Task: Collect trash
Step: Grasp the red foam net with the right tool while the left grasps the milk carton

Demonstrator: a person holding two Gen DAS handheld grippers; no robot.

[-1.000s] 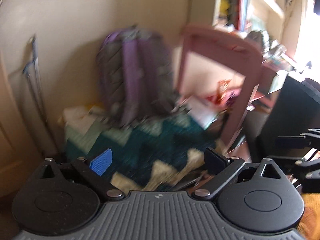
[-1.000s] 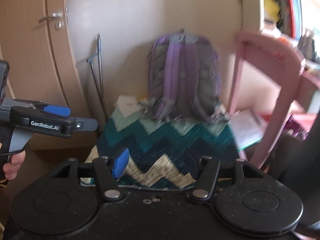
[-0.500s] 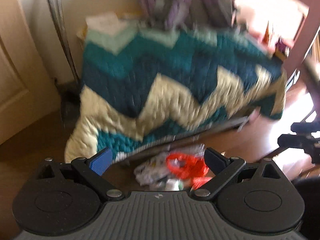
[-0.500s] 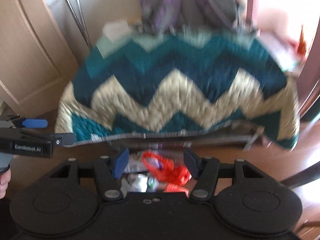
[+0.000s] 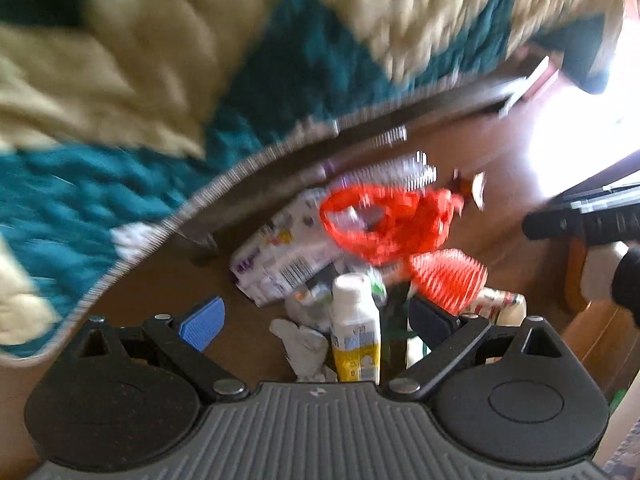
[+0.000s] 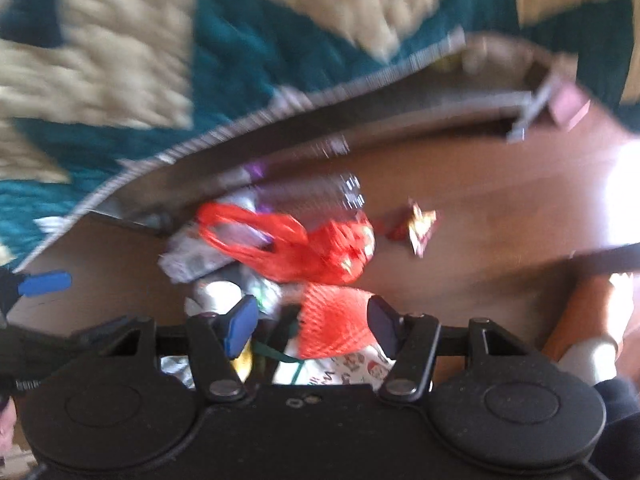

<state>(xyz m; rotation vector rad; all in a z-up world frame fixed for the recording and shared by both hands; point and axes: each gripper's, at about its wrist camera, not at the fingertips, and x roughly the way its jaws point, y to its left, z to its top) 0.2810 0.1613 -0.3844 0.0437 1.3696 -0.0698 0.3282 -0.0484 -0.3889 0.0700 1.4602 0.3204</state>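
Note:
A heap of trash lies on the wooden floor by the edge of a bed. It holds an orange plastic bag (image 5: 384, 220) (image 6: 288, 244), an orange net (image 5: 448, 276) (image 6: 336, 324), a white bottle with a yellow label (image 5: 356, 336), a printed white wrapper (image 5: 280, 252) and crumpled white paper (image 5: 304, 344). A small red and gold wrapper (image 6: 420, 228) lies apart to the right. My left gripper (image 5: 316, 320) hangs open above the bottle. My right gripper (image 6: 312, 324) hangs open above the orange net. Neither holds anything.
A teal and cream zigzag blanket (image 5: 160, 80) (image 6: 160, 60) drapes over the bed and overhangs the pile. The dark bed frame (image 5: 400, 120) runs just behind the trash. A chair or table leg (image 6: 576, 320) stands at the right.
Both grippers have dropped from facing the wall and purple backpack to pointing steeply down at the trash on the floor. Both stayed open.

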